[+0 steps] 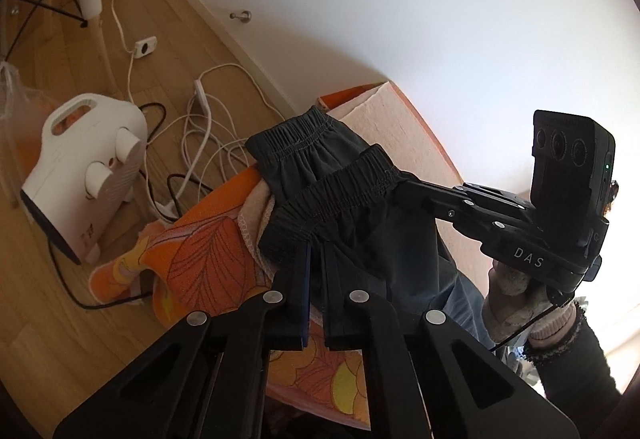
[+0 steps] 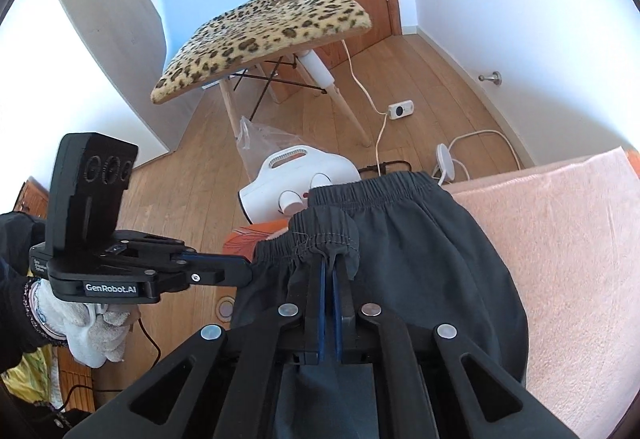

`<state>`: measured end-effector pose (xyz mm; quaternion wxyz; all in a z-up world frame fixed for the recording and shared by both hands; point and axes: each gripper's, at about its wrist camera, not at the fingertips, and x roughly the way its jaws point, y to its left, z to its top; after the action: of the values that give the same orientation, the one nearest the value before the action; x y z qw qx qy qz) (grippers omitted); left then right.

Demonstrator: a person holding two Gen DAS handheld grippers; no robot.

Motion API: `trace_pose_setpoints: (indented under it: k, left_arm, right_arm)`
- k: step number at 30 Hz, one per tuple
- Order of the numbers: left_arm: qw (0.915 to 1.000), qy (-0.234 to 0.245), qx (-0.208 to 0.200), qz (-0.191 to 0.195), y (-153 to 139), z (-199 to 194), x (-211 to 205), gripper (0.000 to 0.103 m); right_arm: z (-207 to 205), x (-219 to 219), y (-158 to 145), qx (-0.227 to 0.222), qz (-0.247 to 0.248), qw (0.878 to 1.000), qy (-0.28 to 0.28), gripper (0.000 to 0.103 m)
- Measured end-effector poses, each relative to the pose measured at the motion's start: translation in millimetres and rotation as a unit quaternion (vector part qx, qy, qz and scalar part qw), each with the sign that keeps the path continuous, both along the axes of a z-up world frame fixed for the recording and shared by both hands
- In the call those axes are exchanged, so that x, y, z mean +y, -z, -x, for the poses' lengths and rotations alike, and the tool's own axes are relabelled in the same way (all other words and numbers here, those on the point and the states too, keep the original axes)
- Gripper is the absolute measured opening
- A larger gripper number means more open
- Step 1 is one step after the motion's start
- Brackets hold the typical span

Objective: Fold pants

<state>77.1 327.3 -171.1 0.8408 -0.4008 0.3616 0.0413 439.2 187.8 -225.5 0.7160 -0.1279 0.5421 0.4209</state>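
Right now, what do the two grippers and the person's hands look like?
Both grippers are matte black linkage frames with silver rivets and blue finger pads. The right gripper reads "DAS" and carries a black box with three lenses; the left gripper reads "GenRobot.AI". The left hand and right hand wear pale knit gloves with dark sleeves.

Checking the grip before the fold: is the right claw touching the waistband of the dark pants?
Touching. The right wrist view shows the right claw shut on the bunched waistband of the pants.

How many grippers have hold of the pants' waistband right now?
2. The left gripper is clamped on the gathered elastic waistband of the dark grey fabric pants; the right gripper pinches the same waistband further along.
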Motion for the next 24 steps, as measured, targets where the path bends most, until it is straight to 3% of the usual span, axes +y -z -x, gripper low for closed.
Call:
trace_pose_setpoints:
  k: [8, 12, 16, 20, 22, 24]
  left_arm:
    - [0.9964, -0.005, -0.036, -0.077, -36.5, -27.8, 7.6, 0.001]
    - [0.9947, -0.009, -0.030, -0.098, -35.5, -48.3, 19.4, 0.001]
    - [0.9976, -0.012, -0.020, -0.065, -21.8, -55.6, 32.2, 0.001]
    - [0.9984, -0.004, -0.009, -0.056, -14.2, -57.7, 26.3, 0.004]
    - [0.9984, -0.001, -0.002, -0.056, -13.7, -58.7, 22.1, 0.017]
    - [0.9982, -0.001, 0.003, -0.059, -14.0, -60.1, 18.6, 0.028]
  right_arm:
    - [-27.6, -8.0, -28.1, -0.058, -0.019, 0.997, 0.047, 0.000]
    - [-53.4, -0.5, -25.1, -0.065, -0.010, 0.996, 0.062, 0.000]
    - [-70.9, 8.9, -12.1, -0.057, -0.001, 0.996, 0.063, 0.000]
    - [-77.0, 13.0, 14.9, -0.043, 0.033, 0.997, 0.055, 0.002]
    - [-76.1, 13.2, 25.8, -0.036, 0.060, 0.996, 0.054, 0.008]
    - [-72.2, 7.0, 24.8, -0.038, 0.067, 0.995, 0.062, 0.042]
